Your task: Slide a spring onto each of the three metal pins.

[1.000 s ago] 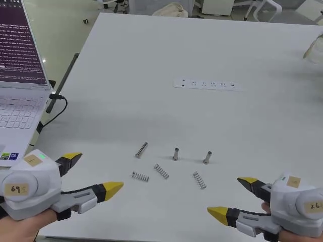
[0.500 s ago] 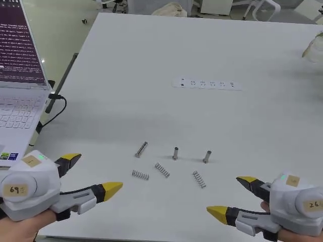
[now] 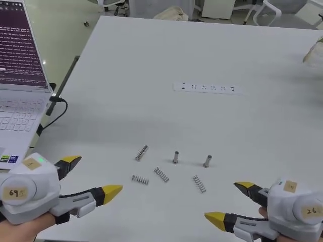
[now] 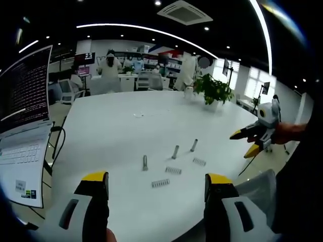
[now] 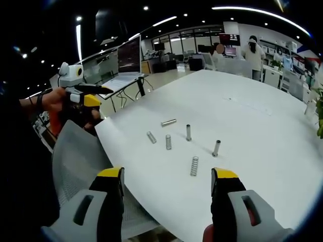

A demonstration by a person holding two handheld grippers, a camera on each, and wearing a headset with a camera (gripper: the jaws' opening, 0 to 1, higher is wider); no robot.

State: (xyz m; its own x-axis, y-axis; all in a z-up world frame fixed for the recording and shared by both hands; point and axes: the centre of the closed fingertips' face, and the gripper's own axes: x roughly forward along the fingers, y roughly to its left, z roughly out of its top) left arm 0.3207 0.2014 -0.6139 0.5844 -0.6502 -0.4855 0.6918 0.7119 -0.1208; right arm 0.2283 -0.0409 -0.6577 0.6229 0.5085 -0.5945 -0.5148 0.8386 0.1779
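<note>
- The left gripper (image 3: pixel 92 175) hovers over the near left edge of the table (image 3: pixel 151 60), jaws spread wide with nothing between the yellow tips.
- The right gripper (image 3: pixel 228 201) hovers over the near right edge, jaws likewise parted and empty.
- Both grippers point inward toward the parts and are well apart from them.
- Between the grippers, 3 springs lie flat on the table in a loose row: the left spring (image 3: pixel 140 179), the middle spring (image 3: pixel 161 174) and the right spring (image 3: pixel 199 183).
- Just beyond the springs are 3 metal pins in a row.
- The left pin (image 3: pixel 142 152) lies on its side, angled away to the right.
- The middle pin (image 3: pixel 175 157) and the right pin (image 3: pixel 207 161) stand on end.
- Each spring sits near a pin but apart from it, touching none.
- Farther back on the table lies a white power strip (image 3: pixel 203 87), well apart from the pins.
- At the left, off the table's edge, an open laptop (image 3: pixel 20 91) shows text on a purple screen, with a dark cable (image 3: pixel 53 118) hanging beside it.
</note>
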